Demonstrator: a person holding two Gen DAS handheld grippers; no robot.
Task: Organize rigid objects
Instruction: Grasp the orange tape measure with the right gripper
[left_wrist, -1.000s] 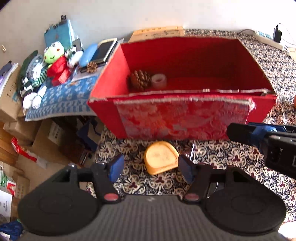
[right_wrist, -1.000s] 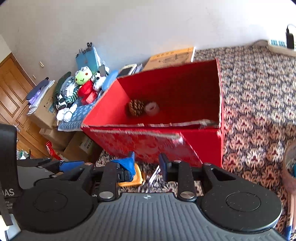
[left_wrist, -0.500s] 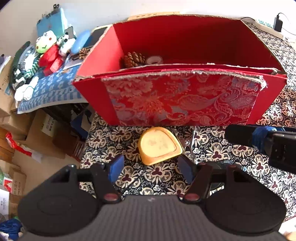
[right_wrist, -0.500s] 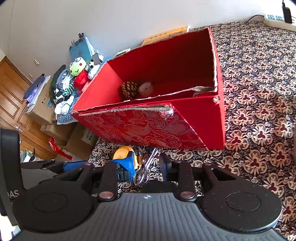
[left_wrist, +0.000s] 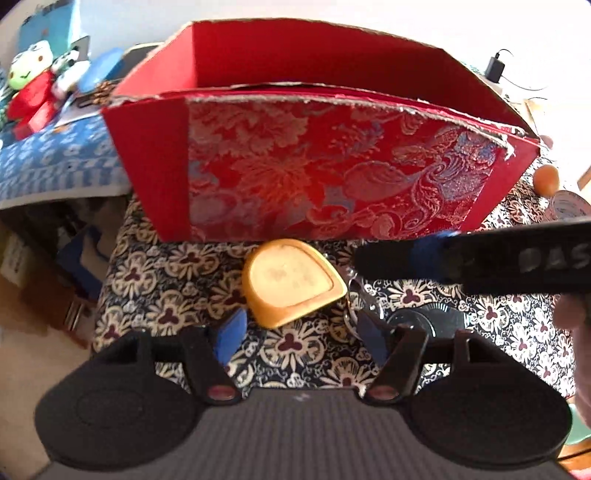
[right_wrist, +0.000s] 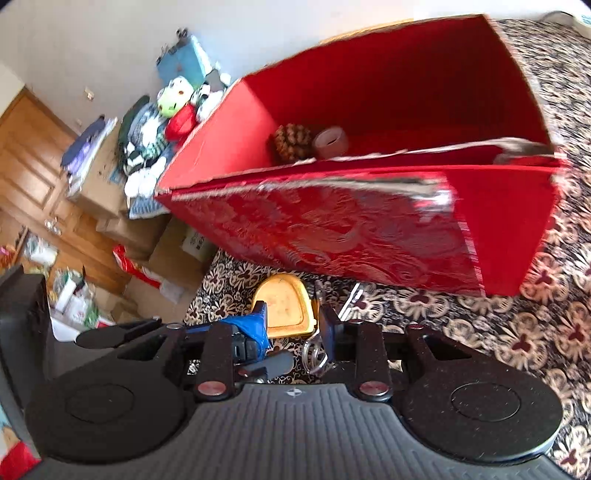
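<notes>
Closing on the yellow tape measure (left_wrist: 293, 282): in the left wrist view the left gripper (left_wrist: 299, 332) now sits lower and nearer than a second ago, jaws wide, blue pads on either side of the case's near corner but not touching it. The case lies flat on the patterned cloth (left_wrist: 166, 280), just in front of the red box (left_wrist: 325, 166), near the cloth's left edge. A metal key ring (left_wrist: 356, 295) lies touching or just beside the case's right side. The right gripper (left_wrist: 476, 258) crosses in from the right, above the ring. Judgement: pickup is imminent; the case goes into the box next.

Right wrist view: the right gripper (right_wrist: 291, 325) has dropped toward the cloth (right_wrist: 517, 332) too; the box (right_wrist: 369, 229) now looms larger and tilted. Jaws narrowly apart, straddling the tape measure (right_wrist: 286, 302) from behind; the key ring (right_wrist: 314, 354) lies under the right finger. Which item it targets I cannot tell. Inside the box, at its left end: a pine cone (right_wrist: 291, 142) and a tape roll (right_wrist: 331, 141), touching.

Obstacles: both grippers crowd one spot; the box's tall front wall must be cleared; plush toys (right_wrist: 177, 110) sit off the cloth's left edge, well apart.
</notes>
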